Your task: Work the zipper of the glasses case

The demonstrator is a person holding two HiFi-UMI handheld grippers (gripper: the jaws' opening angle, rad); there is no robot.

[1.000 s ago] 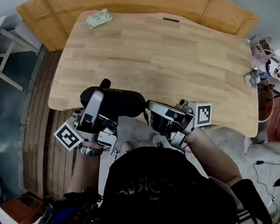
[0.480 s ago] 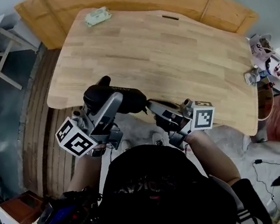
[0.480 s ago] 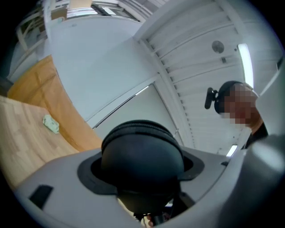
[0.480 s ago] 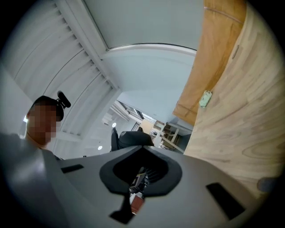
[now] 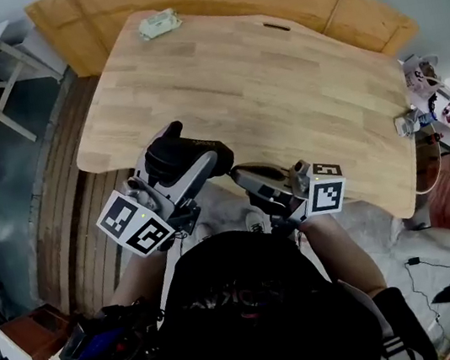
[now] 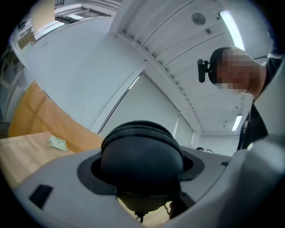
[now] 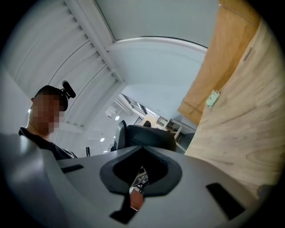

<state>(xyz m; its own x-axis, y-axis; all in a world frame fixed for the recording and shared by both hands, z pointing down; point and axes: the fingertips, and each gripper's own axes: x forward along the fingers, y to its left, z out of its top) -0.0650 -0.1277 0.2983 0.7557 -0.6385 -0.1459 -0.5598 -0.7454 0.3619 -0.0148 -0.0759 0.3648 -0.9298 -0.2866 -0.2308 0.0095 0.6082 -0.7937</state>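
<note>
Glasses case, the black oval zip-up one [image 5: 176, 153], is held over the near edge of the light wooden table [image 5: 277, 81], with the left gripper [image 5: 197, 167] clamped round its rounded end. Right gripper [image 5: 238, 173] sits at the case's other end, jaws squeezed tight together. Tiny brown tab shows in the slit, can't tell what it is.

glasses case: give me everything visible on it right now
The glasses case is black and matte, a rounded oblong that looks hard-shelled. The ribbed zipper seam around its rim looks closed. It is held off the table above the near edge, clamped in the left claw. The right claw tip is near its end; contact unclear.
</note>
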